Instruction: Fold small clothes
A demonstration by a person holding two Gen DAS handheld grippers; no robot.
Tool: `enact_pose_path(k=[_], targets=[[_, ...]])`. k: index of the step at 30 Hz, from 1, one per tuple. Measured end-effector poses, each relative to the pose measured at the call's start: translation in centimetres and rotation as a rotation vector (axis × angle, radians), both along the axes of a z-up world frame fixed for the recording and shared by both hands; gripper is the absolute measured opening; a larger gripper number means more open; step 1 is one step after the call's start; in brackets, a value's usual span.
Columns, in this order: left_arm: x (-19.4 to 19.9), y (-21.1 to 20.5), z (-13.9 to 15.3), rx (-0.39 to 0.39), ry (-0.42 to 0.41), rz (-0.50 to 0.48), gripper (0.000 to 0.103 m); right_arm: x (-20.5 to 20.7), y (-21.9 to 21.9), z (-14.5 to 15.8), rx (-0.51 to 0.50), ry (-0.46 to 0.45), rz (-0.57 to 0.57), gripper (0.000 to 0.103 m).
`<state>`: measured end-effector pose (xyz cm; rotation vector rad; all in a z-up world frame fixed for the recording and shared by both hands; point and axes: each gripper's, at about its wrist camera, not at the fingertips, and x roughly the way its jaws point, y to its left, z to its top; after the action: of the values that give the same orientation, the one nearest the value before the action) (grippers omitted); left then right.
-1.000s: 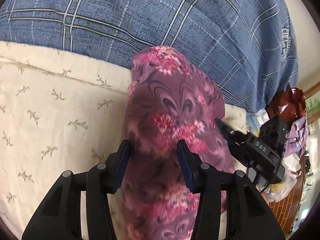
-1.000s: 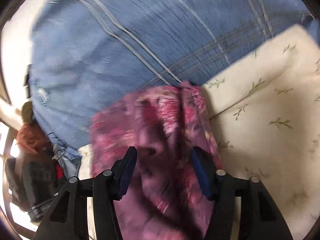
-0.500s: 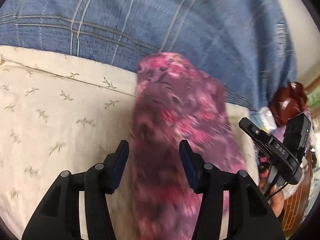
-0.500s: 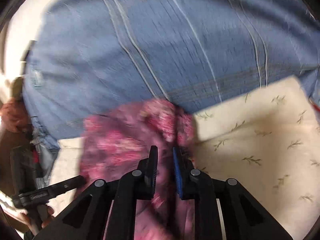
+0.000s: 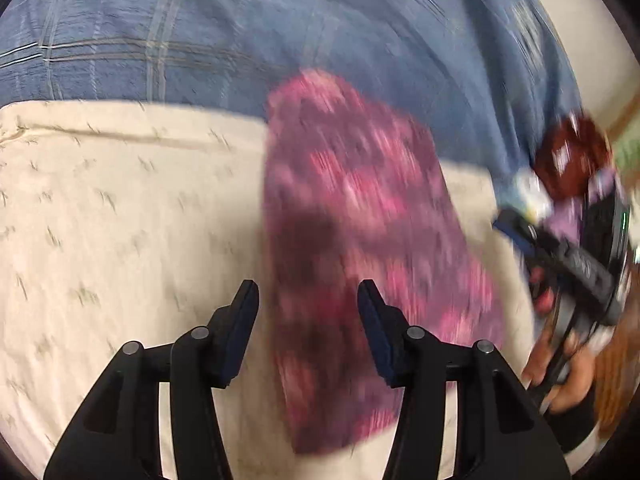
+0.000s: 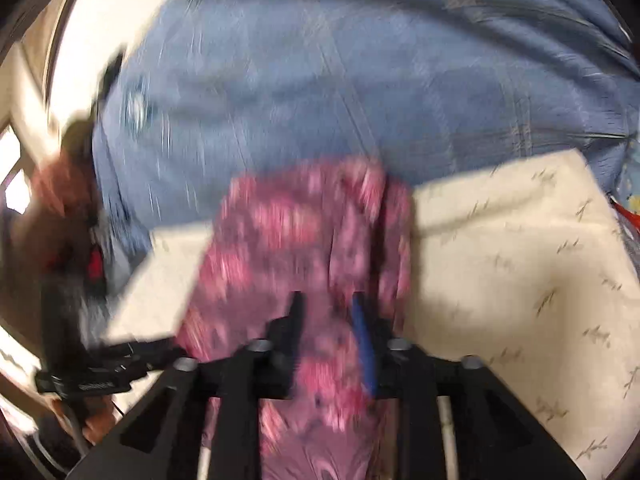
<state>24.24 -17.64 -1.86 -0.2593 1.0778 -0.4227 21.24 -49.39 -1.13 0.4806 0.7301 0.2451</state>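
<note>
A purple garment with pink flowers [image 5: 360,240] lies folded in a long strip on the cream cushion [image 5: 120,220]. My left gripper [image 5: 308,300] is open, its jaws wide apart over the near part of the strip, not gripping. In the right wrist view the same garment [image 6: 304,240] runs under my right gripper [image 6: 326,312], whose jaws stand partly apart with cloth between them. Both views are blurred by motion. The right gripper also shows at the right edge of the left wrist view [image 5: 560,256].
A blue plaid blanket [image 5: 280,32] rises behind the cushion in both views. A dark red bag [image 5: 572,156] and other clothes sit at the far right. The cream cushion [image 6: 520,280] extends to the right of the garment.
The right gripper shut on the garment half a second ago and has since opened partway. The left gripper pulled back and stayed open. Both cameras are moving fast.
</note>
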Motion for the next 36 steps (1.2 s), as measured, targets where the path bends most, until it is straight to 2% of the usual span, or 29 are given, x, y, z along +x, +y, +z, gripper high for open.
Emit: enact_pose_path(k=[2,4,6,8,10,11,12,13,14,15,17,18,20,24,26,29,30,32,34,35,36], targets=[[3.2,-0.3,0.2,-0.031,0.04,0.029,0.051,2.1,-1.1,-0.1,0.054,0.021,-0.023,0.055],[6.0,-1.0,-0.4,-0.056,0.087,0.04,0.051,4.8,-1.2,-1.6,0.099,0.088,-0.042,0.055],[7.6,-2.1,-0.8,-0.041,0.113,0.057,0.053,7.1,-0.8,-2.8,0.12,0.137,-0.044,0.056],[8.7,-2.9,-0.7,-0.01,0.093,0.071,0.056,8.9,-0.1,-3.7,0.109,0.182,-0.032,0.055],[9.6,-3.6,-0.9,0.041,0.041,0.068,0.056,10.2,0.8,-3.7,0.03,0.177,-0.018,0.026],[10.3,-3.7,-1.5,0.063,0.049,0.074,0.056,10.8,1.1,-4.0,-0.018,0.183,-0.02,0.011],[11.2,-3.8,-2.8,0.068,0.089,0.086,0.056,11.1,1.0,-4.3,-0.04,0.204,-0.034,0.012],[11.7,-3.2,-4.1,0.02,0.165,0.111,0.056,11.5,0.9,-5.0,-0.05,0.235,-0.04,0.013],[11.7,-2.5,-4.4,-0.039,0.196,0.134,0.055,11.7,0.8,-5.4,-0.05,0.251,-0.04,0.014],[11.4,-1.8,-4.2,-0.081,0.206,0.134,0.054,11.3,0.6,-5.1,-0.034,0.232,-0.039,0.019],[10.2,-0.8,-3.3,-0.105,0.19,0.087,0.054,9.9,-0.3,-4.3,0.022,0.188,-0.021,0.027],[9.3,-0.2,-3.0,-0.109,0.177,0.064,0.054,9.0,-1.2,-4.3,0.067,0.189,-0.004,0.042],[7.6,1.0,-2.7,-0.135,0.178,0.027,0.056,6.7,-3.2,-5.1,0.162,0.201,0.003,0.059],[4.8,1.8,-3.9,-0.226,0.24,-0.028,0.059,3.1,-4.9,-6.5,0.239,0.194,0.03,0.061],[4.6,1.3,-4.8,-0.263,0.276,-0.019,0.06,2.0,-4.3,-7.3,0.276,0.193,0.056,0.061],[4.9,0.4,-4.9,-0.304,0.283,0.002,0.066,1.2,-3.0,-6.8,0.319,0.158,0.145,0.066],[4.8,0.2,-4.9,-0.307,0.288,0.004,0.067,1.3,-2.0,-6.8,0.318,0.159,0.185,0.067],[4.7,-0.4,-4.9,-0.297,0.286,0.014,0.067,0.9,-1.2,-6.2,0.186,0.159,0.178,0.066],[5.0,-1.4,-5.5,-0.296,0.284,0.045,0.045,0.7,-0.8,-6.0,0.139,0.143,0.139,0.053],[4.8,-1.3,-5.5,-0.301,0.28,0.059,0.033,0.7,-0.7,-6.0,0.139,0.144,0.116,0.034],[4.6,-1.1,-5.4,-0.307,0.273,0.065,0.027,0.4,-1.0,-5.9,0.14,0.134,0.099,0.03]])
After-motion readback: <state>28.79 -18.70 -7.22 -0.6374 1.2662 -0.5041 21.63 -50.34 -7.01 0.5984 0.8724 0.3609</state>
